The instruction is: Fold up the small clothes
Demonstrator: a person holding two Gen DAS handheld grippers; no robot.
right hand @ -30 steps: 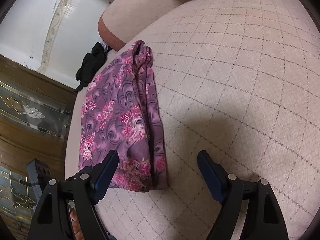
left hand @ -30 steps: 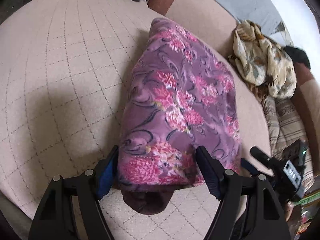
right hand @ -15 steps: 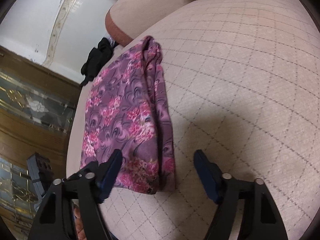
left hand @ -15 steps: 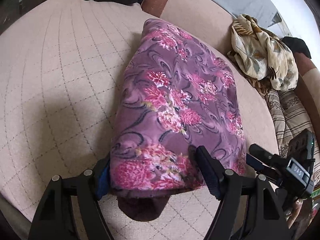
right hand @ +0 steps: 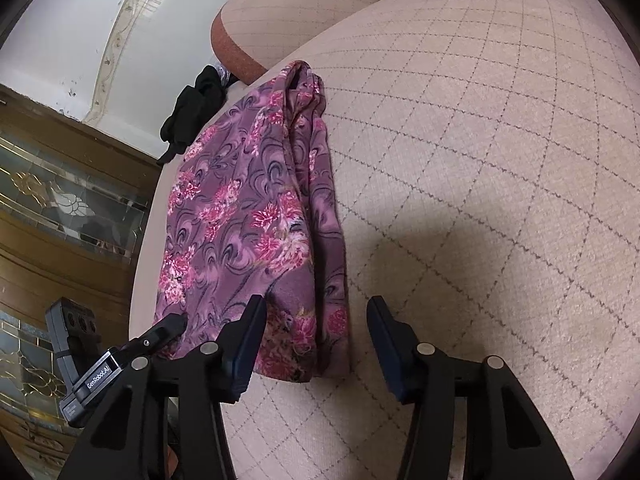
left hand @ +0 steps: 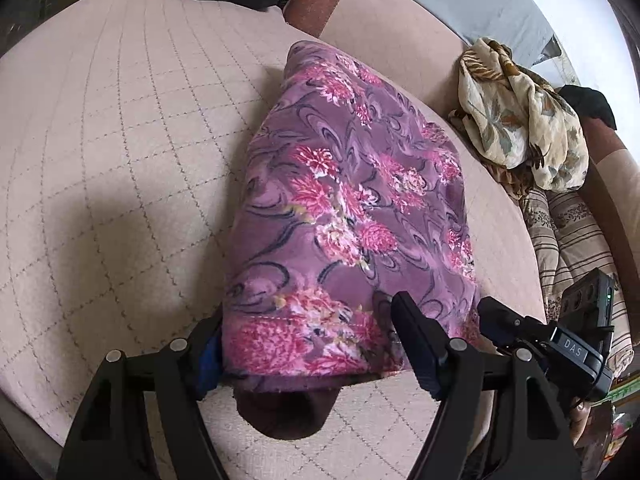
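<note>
Beige quilted sofa seat (left hand: 120, 152): folded purple floral garment (left hand: 348, 208); left hand-held gripper (left hand: 308, 344) clamps its near hem, right hand-held gripper (right hand: 316, 340), jaws just closing, straddles its corner unpinched.

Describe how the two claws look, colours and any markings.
Both are alike: matte black angular frames with silver rivets and dark blue pads on the fingers. The left claw shows its blue pads. The right claw is the same. From each view, the other claw's black body carries a white label: "DAS" and "GenRobot.AI".
</note>
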